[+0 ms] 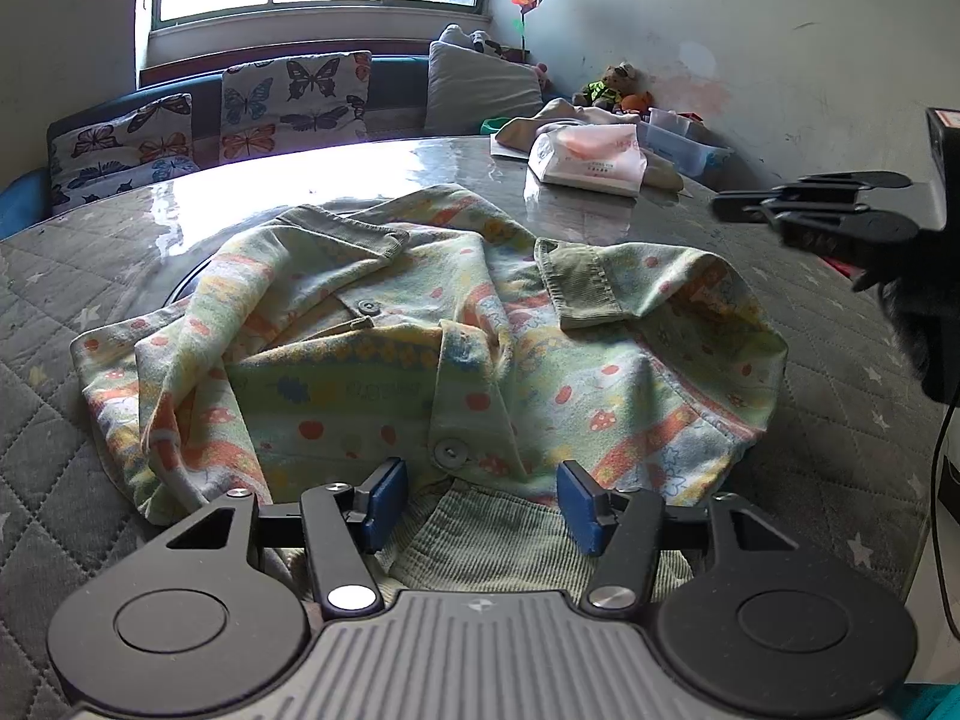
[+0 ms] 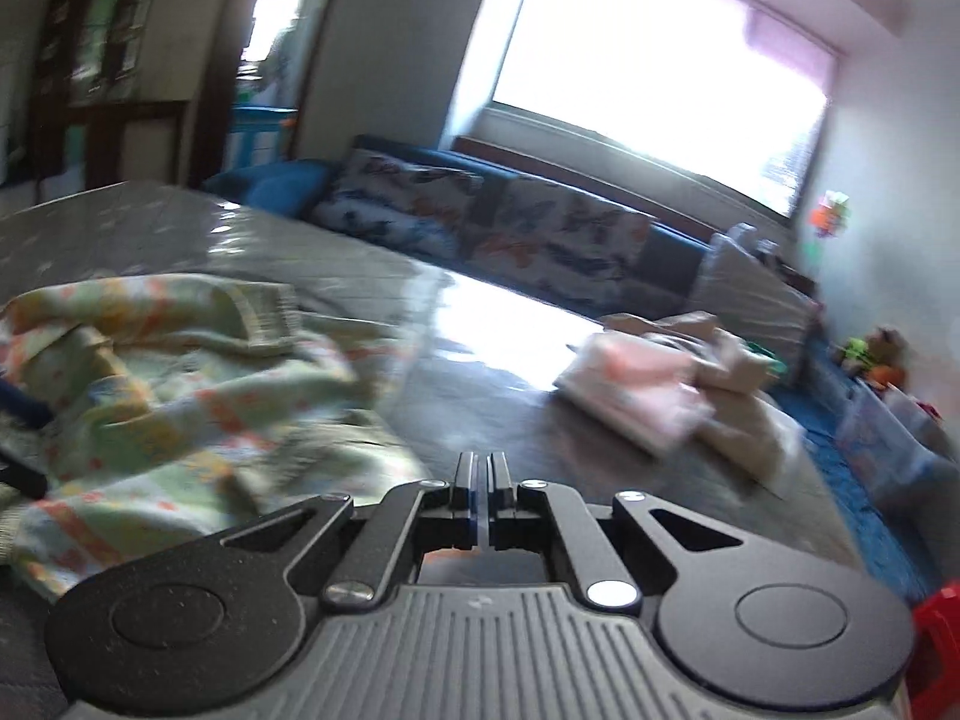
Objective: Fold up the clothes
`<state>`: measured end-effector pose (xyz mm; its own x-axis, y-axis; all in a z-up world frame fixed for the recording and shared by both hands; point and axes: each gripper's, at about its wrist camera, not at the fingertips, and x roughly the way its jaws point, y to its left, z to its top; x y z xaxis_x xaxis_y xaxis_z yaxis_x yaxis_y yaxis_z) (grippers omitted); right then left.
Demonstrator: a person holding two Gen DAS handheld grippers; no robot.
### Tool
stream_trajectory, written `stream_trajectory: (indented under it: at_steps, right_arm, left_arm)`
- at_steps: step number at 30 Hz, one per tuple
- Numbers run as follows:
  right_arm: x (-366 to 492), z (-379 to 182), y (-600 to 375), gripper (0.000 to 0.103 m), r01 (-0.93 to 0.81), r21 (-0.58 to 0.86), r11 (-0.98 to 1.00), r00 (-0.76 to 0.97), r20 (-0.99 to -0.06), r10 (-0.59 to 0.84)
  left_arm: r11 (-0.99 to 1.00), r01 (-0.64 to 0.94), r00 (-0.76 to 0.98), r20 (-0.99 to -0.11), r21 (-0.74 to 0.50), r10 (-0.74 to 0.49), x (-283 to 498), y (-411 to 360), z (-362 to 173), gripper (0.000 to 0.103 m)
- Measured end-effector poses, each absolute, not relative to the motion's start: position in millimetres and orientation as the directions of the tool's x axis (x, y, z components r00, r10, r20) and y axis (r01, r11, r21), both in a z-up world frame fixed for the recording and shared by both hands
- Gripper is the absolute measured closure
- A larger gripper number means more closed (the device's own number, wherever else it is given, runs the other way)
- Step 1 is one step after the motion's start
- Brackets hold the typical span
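A pale green child's jacket (image 1: 420, 324) with orange and yellow flower print and green corduroy cuffs lies crumpled on the quilted grey table cover (image 1: 54, 324). My left gripper (image 1: 483, 501) stands open over its near edge. Its blue pads (image 1: 384, 498) sit either side of a strip of corduroy trim without pressing on it. My right gripper (image 2: 481, 468) is shut with nothing between its fingers, off the jacket's right side above the table. It shows as black fingers (image 1: 750, 207) at the right of the left wrist view. In the blurred right wrist view the jacket (image 2: 180, 384) lies to the left.
A tissue pack (image 1: 591, 159), folded beige cloth (image 1: 660, 171) and a clear plastic box (image 1: 684, 144) sit at the table's far right. Behind is a sofa with butterfly cushions (image 1: 294, 99), soft toys (image 1: 618, 90) and a window. A red stool (image 2: 936, 648) stands by the table's right edge.
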<state>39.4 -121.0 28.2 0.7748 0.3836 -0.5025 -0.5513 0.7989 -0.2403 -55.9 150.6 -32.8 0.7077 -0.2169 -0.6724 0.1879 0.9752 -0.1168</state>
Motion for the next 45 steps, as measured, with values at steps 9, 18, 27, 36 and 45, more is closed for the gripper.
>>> stream_trajectory:
  at_steps: [9,18,27,36,45]
  right_arm:
    - [20,27,-94,0.078,-0.674,-0.195,0.713,0.688,-0.517,0.509]
    - [23,-15,-22,0.067,-0.786,-0.209,0.581,0.563,-0.629,0.536]
    - [29,-12,-35,0.1,-0.731,-0.222,0.645,0.623,-0.602,0.499]
    - [33,28,-103,0.102,-0.591,-0.218,0.776,0.75,-0.502,0.43]
    - [10,15,-68,0.084,-0.726,-0.213,0.654,0.648,-0.53,0.547]
  left_arm:
    - [0.977,0.179,0.71,-0.673,-0.113,-0.208,-55,147,-33,0.041]
    - [0.978,0.169,0.714,-0.669,-0.121,-0.206,-56,148,-33,0.04]
    - [0.977,0.169,0.716,-0.665,-0.128,-0.21,-58,149,-33,0.04]
    - [0.978,0.168,0.717,-0.665,-0.124,-0.208,-58,148,-33,0.039]
    - [0.979,0.162,0.718,-0.665,-0.126,-0.204,-57,147,-33,0.038]
